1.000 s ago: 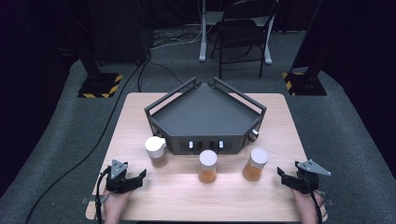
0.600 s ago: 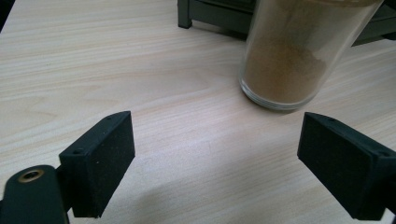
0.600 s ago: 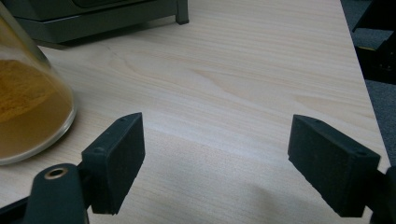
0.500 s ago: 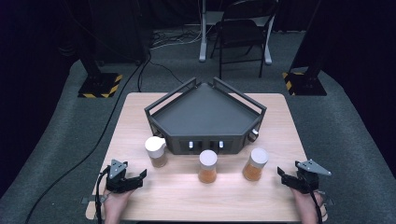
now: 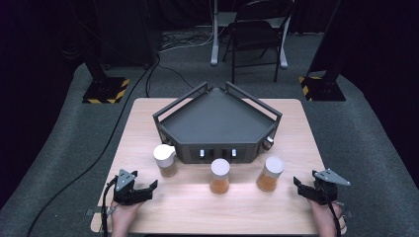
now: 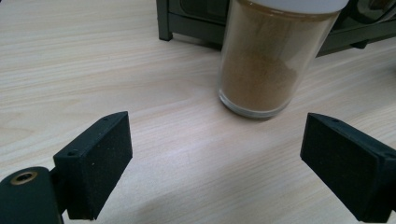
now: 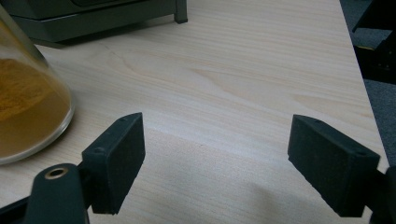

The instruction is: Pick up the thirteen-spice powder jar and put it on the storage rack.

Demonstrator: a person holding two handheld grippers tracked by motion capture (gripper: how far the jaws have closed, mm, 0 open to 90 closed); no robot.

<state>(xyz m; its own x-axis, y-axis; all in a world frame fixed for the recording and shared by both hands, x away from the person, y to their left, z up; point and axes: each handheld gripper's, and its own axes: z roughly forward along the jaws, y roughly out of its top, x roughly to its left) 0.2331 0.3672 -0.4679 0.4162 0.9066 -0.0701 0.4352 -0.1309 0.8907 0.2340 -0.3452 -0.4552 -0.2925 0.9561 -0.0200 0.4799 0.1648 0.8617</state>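
Three white-lidded jars stand in a row on the wooden table [image 5: 296, 123], in front of a dark five-sided tray [image 5: 217, 123]: a left jar [image 5: 164, 160] of brown powder, a middle jar [image 5: 220, 176] and a right jar [image 5: 270, 174] of orange powder. My left gripper [image 5: 149, 191] lies at the front left, open. Its jaws have just been opening, with nothing between them. The brown jar [image 6: 264, 60] stands just ahead of the left gripper [image 6: 215, 140]. My right gripper [image 5: 300, 188] rests at the front right, open and holding nothing. The orange jar [image 7: 28, 107] is to the left of the right gripper [image 7: 215, 140].
The tray has raised rails and stands on short legs in the middle of the table. A folding chair [image 5: 257, 34] and two stand bases with yellow-black stripes [image 5: 106, 89] sit on the grey floor beyond. The table's right edge [image 7: 355, 70] is close to my right gripper.
The left gripper's jaws stand a little wider apart than before. Both hands and all three jars have kept their places.
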